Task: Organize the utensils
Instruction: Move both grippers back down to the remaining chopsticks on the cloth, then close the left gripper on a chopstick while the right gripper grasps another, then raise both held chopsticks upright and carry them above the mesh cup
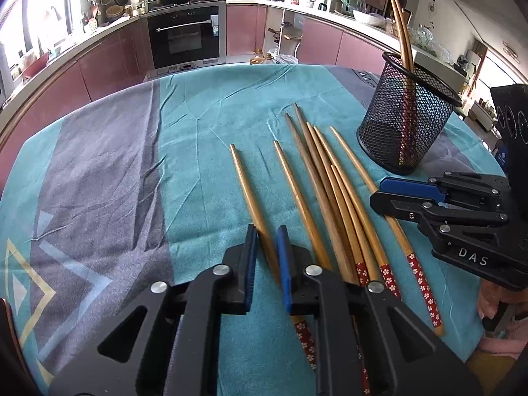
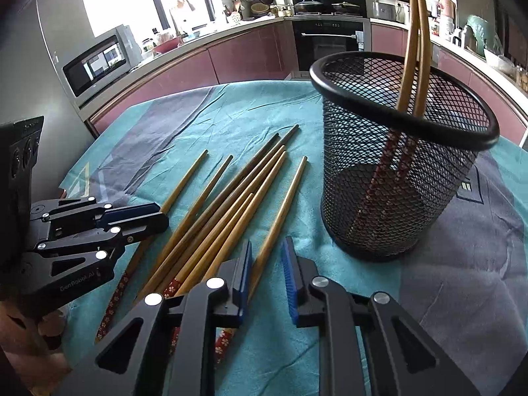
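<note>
Left claw (image 1: 266, 241) is straddling the leftmost chopstick (image 1: 246, 186), pads parted, not yet pinching. Right claw (image 2: 266, 257) is hovering agape near the mesh cup (image 2: 402, 165), empty. Loose chopsticks (image 1: 330, 178) are lying fanned on the cloth-covered surface (image 1: 132, 165); two are standing in the cup. Judged light, stiff, smooth and roll-prone: grip mid-shaft. Legible: "DAS", "GenRobot_AI".
</note>
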A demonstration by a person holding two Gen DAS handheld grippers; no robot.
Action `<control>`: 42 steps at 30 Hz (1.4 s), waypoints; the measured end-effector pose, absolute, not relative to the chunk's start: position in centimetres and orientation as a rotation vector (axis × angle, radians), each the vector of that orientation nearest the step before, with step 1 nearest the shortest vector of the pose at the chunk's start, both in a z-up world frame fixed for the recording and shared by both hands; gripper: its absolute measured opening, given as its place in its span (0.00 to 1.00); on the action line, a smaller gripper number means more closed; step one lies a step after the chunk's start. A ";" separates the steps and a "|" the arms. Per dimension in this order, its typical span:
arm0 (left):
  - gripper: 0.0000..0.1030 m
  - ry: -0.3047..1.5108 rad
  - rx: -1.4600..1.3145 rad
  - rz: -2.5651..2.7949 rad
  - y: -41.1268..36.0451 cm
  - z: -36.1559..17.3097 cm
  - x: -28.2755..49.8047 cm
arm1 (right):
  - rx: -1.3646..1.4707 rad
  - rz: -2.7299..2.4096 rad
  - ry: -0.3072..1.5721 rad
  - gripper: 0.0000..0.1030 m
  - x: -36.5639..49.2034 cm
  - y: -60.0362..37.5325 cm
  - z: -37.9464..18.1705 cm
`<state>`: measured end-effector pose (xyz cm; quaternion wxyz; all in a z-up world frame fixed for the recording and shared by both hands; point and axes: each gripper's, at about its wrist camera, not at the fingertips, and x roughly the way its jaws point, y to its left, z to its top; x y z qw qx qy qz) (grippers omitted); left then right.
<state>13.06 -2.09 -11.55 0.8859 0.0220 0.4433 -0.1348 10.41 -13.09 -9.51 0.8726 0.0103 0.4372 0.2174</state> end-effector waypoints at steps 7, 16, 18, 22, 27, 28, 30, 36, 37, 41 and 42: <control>0.08 0.919 0.006 -0.264 -1.7 -11.7 12.8 | 0.097 0.460 0.923 0.06 10.6 -14.3 -9.7; 0.08 0.899 -0.038 -0.289 -0.8 -10.7 12.1 | 0.132 0.483 0.891 0.06 9.8 -15.3 -8.6; 0.08 0.888 -0.051 -0.310 -0.7 -10.1 11.8 | 0.148 0.507 0.878 0.06 9.5 -15.4 -8.1; 0.08 0.854 -0.076 -0.363 -0.6 -8.3 11.2 | 0.164 0.539 0.835 0.06 8.6 -16.0 -6.8; 0.07 0.802 -0.113 -0.442 -0.6 -5.6 10.4 | 0.197 0.564 0.777 0.06 7.7 -17.4 -4.9; 0.07 0.794 -0.118 -0.455 -0.7 -5.1 10.2 | 0.203 0.567 0.765 0.06 7.6 -17.6 -4.6; 0.07 0.772 -0.126 -0.479 -0.7 -4.0 9.7 | 0.213 0.569 0.742 0.06 7.4 -18.2 -3.9; 0.07 0.709 -0.144 -0.530 -0.7 -1.2 9.1 | 0.247 0.570 0.682 0.06 6.8 -19.8 -2.4; 0.07 0.700 -0.146 -0.534 -0.8 -0.8 8.9 | 0.251 0.570 0.675 0.06 6.8 -20.1 -2.3; 0.07 0.673 -0.160 -0.557 -1.1 0.2 8.4 | 0.263 0.567 0.643 0.06 6.7 -21.0 -1.6; 0.07 0.668 -0.161 -0.560 -1.2 0.4 8.5 | 0.266 0.568 0.638 0.06 6.7 -21.1 -1.4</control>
